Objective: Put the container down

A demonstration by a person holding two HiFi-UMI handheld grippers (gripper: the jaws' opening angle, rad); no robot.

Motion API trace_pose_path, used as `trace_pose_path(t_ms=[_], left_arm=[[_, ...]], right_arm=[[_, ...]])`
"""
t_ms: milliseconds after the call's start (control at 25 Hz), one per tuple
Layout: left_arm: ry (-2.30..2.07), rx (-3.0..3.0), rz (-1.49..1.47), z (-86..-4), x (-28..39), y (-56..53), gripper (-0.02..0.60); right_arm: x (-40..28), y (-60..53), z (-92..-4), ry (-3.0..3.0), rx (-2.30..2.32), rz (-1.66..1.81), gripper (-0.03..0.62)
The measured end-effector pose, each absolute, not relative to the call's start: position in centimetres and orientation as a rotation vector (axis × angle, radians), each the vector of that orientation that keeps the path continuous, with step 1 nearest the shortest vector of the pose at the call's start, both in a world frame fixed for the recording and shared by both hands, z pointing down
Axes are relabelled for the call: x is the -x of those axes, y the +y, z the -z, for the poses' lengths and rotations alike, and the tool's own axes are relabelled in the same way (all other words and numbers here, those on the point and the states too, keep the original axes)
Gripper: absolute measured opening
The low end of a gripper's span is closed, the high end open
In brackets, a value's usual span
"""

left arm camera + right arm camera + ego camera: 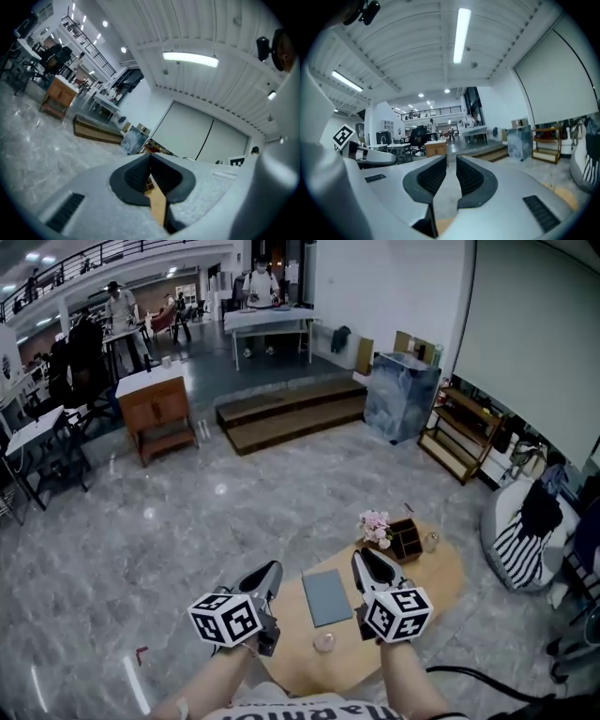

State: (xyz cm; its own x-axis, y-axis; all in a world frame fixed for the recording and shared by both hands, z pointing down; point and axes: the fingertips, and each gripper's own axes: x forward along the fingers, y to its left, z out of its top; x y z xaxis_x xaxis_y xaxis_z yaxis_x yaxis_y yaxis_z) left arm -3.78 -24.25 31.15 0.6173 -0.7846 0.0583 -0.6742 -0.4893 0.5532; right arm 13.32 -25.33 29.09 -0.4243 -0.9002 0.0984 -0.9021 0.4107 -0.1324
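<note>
An oval wooden table [441, 577] lies below me in the head view. On it are a flat grey-blue rectangular container [326, 596], a small clear glass [324, 642] near the front edge, a dark wooden organiser box [406, 540], pink flowers [375, 527] and a glass jar [430, 542]. My left gripper [273, 569] [150, 158] hovers over the table's left edge, left of the grey-blue container, jaws shut and empty. My right gripper [362, 559] [451, 162] hangs just right of that container, its jaws a narrow gap apart with nothing between them. Both point up and away, so neither gripper view shows the table's objects.
Grey marble floor [169, 521] surrounds the table. A striped beanbag [520, 545] sits at the right, a wooden shelf [464, 437] and a blue-grey cabinet [401, 395] farther back. Wooden steps [291, 413], a small wooden desk [155, 409] and people at tables stand far off.
</note>
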Motion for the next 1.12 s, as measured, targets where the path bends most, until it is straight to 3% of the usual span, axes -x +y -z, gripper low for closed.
trace_pose_path(t_ms=[200,560,1120], left_arm=[[-1.089,-2.457,0.397,-23.3,4.9,-23.5,0.015],[-0.934,-2.700,0.418,-15.7,4.0,-18.6,0.014],[-0.852,-2.727,0.326,-17.5,11.0,-8.7,0.014]], right_arm=[[-12.2,-21.8,-20.9,-2.701,-1.676,-0.148,0.038],[-13.7,-16.5,-16.5,-2.610,-1.846,-0.083,0.026],[-6.9,-6.3,-19.8,-2.515,-1.882,-0.295,0.012]])
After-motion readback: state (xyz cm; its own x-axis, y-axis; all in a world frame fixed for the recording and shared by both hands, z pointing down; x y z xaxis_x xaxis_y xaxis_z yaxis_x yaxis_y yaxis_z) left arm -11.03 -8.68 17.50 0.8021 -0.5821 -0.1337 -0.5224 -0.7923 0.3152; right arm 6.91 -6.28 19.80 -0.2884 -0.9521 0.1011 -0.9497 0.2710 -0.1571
